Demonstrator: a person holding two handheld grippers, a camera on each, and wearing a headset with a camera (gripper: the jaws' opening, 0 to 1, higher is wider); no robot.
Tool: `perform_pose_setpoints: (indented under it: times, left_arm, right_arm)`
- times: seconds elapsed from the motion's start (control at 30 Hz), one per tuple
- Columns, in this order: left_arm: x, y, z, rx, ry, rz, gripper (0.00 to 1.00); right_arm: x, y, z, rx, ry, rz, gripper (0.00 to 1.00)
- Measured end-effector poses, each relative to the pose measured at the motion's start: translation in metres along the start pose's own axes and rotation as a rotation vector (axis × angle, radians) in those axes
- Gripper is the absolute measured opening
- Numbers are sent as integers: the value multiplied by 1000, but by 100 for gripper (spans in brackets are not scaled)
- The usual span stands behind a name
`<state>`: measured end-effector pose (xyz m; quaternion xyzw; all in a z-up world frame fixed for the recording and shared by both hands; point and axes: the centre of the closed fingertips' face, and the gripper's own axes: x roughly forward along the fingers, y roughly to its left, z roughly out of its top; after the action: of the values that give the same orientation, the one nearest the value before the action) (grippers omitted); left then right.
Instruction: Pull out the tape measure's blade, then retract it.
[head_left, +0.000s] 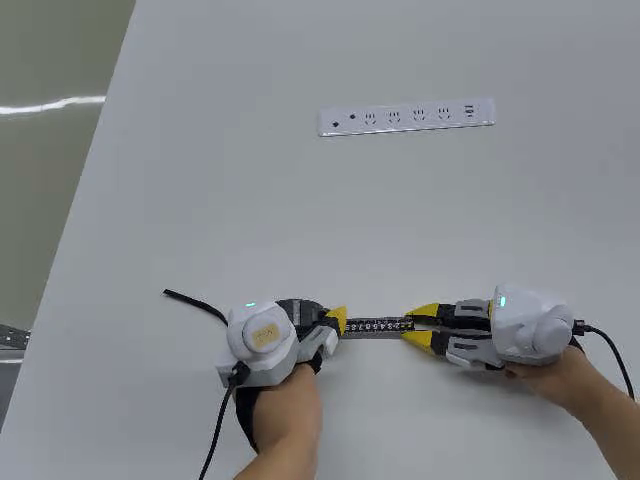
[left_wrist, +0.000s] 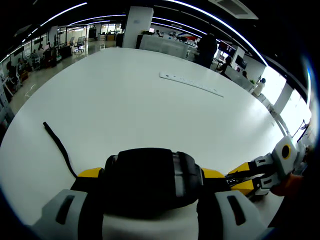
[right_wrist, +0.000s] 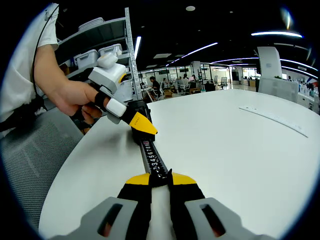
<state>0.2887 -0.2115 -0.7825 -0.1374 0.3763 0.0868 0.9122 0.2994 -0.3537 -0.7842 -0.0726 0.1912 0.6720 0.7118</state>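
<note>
The black tape measure case (head_left: 303, 312) (left_wrist: 150, 180) sits between the yellow-tipped jaws of my left gripper (head_left: 335, 322) (left_wrist: 150, 175), which is shut on it low on the white table. A short length of dark blade (head_left: 377, 326) (right_wrist: 152, 160) with white numerals runs from the case to my right gripper (head_left: 418, 326) (right_wrist: 159, 179), which is shut on the blade's end. The case's black wrist strap (head_left: 195, 303) (left_wrist: 58, 145) trails left on the table. In the right gripper view the left gripper (right_wrist: 131, 119) and its hand show at the blade's far end.
A white power strip (head_left: 407, 116) (left_wrist: 190, 83) (right_wrist: 279, 120) lies flat at the far side of the white table (head_left: 300, 200). The table's left edge drops to a grey floor. Cables run from both grippers toward the person. Shelving and a mesh chair stand behind the left hand.
</note>
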Motion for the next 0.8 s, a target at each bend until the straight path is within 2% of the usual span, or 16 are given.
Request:
perform_pose_setpoints:
  times: [0.27, 0.8]
  left_arm:
    - [0, 0, 0, 2, 2, -4, 74]
    - [0, -1, -1, 4, 6, -9, 74]
  right_arm:
    - [13, 7, 4, -4, -1, 18, 12]
    - [27, 10, 10, -2, 4, 37, 12]
